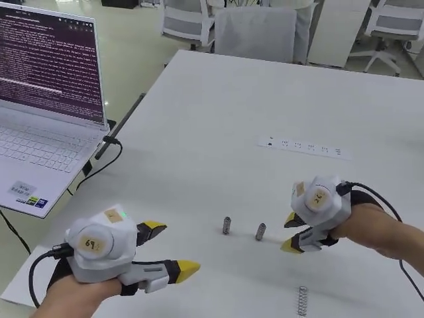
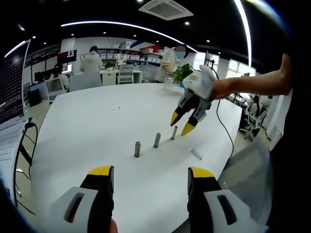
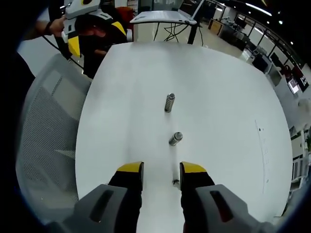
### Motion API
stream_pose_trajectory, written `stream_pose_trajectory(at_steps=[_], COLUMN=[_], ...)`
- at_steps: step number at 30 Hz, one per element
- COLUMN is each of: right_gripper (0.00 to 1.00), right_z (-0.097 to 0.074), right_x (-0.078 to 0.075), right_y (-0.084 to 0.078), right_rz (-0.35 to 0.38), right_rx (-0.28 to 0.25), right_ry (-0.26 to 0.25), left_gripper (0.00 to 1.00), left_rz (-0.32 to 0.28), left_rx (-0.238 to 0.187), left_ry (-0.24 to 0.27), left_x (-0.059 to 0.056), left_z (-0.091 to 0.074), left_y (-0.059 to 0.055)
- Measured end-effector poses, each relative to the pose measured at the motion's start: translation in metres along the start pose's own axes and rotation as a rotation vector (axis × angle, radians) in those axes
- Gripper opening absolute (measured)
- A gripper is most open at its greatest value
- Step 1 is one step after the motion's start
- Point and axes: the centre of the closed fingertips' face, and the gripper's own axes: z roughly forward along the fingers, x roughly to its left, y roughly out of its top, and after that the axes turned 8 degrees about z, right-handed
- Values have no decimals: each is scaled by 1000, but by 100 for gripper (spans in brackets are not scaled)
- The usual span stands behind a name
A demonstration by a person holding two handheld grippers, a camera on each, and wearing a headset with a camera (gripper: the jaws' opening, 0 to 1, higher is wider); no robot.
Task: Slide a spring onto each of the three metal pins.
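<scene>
Two short metal pins stand upright on the white table, each with a spring round it: one point(image 1: 226, 225) point(image 3: 169, 102) and one point(image 1: 260, 231) point(image 3: 175, 139). A third pin point(image 3: 175, 182) point(image 2: 174, 133) stands just beside my right gripper's right fingertip; I cannot tell whether it carries a spring. A loose spring point(image 1: 303, 300) point(image 2: 196, 154) lies flat near the table's front edge. My right gripper point(image 1: 291, 233) point(image 3: 160, 170) point(image 2: 181, 124) is open, its jaws a small gap apart with nothing between them. My left gripper point(image 1: 169, 248) point(image 2: 150, 174) point(image 3: 97, 38) hovers wide open at the front left, holding nothing.
An open laptop point(image 1: 46, 99) sits at the left with a black cable point(image 1: 106, 142) beside it. A white power strip point(image 1: 303, 147) lies further back on the table. Office chairs point(image 1: 255, 33) stand beyond the far edge, and a mesh chair point(image 3: 43, 136) at the near edge.
</scene>
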Motion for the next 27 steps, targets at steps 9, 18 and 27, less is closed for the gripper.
stream_pose_trajectory(at_steps=[9, 18, 27], right_gripper=[31, 34, 41], right_z=[-5, -18, -36], right_x=[12, 17, 22], right_y=[-7, -7, -16], right_rz=[85, 205, 316], right_rx=[-57, -181, -263], right_ry=[-19, -54, -93], left_gripper=[57, 56, 56], left_rz=[8, 11, 2], left_rx=[1, -3, -2], left_ry=[-15, -24, -29], left_x=[-4, -5, -6], left_z=[4, 8, 9], left_y=[1, 4, 1])
